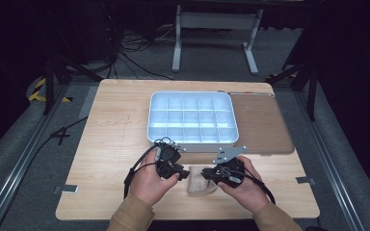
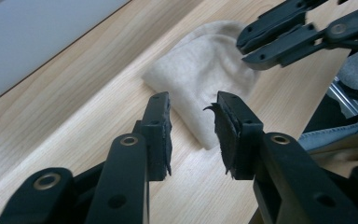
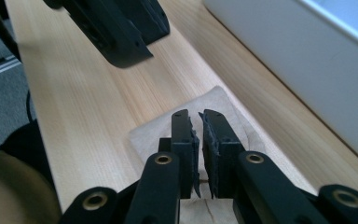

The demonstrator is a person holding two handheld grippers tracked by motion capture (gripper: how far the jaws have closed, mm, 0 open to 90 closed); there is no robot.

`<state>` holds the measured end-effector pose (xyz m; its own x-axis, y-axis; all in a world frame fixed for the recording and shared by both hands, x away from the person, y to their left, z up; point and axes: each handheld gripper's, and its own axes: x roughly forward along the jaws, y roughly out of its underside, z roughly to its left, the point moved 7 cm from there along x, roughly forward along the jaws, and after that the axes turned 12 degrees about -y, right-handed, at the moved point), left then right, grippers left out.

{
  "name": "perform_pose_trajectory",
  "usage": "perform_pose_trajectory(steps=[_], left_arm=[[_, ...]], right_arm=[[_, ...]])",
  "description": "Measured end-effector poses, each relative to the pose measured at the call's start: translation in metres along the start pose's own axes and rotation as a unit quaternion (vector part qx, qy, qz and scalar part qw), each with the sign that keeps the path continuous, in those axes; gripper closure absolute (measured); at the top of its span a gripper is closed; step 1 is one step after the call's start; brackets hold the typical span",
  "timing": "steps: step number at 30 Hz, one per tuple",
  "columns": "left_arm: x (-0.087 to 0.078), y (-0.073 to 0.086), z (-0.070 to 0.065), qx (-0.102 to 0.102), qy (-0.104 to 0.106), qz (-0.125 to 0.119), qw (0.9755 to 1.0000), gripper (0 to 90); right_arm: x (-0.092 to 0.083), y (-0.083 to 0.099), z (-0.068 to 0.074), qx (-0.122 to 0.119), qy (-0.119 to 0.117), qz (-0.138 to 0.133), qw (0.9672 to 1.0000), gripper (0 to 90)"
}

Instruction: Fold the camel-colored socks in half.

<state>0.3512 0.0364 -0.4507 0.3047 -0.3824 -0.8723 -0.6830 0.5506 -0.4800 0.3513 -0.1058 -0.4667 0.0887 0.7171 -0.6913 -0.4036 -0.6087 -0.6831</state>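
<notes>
A small folded beige cloth (image 1: 200, 184) lies flat on the wooden table near its front edge, between the two hands. My left gripper (image 1: 185, 174) hovers at the cloth's left end, jaws open with a clear gap and nothing between them. In the left gripper view the cloth (image 2: 205, 70) lies just beyond my left gripper (image 2: 191, 105). My right gripper (image 1: 207, 172) comes in from the right. In the right gripper view its (image 3: 195, 116) pads stand only a sliver apart above the cloth (image 3: 216, 99), gripping nothing. Each gripper sees the other across the cloth: the right gripper (image 2: 248, 46), the left gripper (image 3: 130, 44).
A white tray (image 1: 192, 143) with several compartments stands just behind the grippers at mid-table; its wall (image 3: 307, 70) runs close beside the cloth. A brown mat (image 1: 262, 125) lies to the tray's right. Bare wood (image 1: 106, 144) stretches to the left.
</notes>
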Motion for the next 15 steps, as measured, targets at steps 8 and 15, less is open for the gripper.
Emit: perform_pose_trajectory(steps=[8,15], left_arm=[[0.016,-0.007,-0.004,0.050,-0.025,-0.030,0.9980,72.4],[0.034,-0.016,-0.011,0.098,-0.030,-0.057,0.9931,76.2]], right_arm=[[0.006,0.009,-0.008,0.011,0.006,0.017,0.9998,83.2],[0.006,0.019,-0.010,0.018,0.007,0.025,0.9995,82.6]])
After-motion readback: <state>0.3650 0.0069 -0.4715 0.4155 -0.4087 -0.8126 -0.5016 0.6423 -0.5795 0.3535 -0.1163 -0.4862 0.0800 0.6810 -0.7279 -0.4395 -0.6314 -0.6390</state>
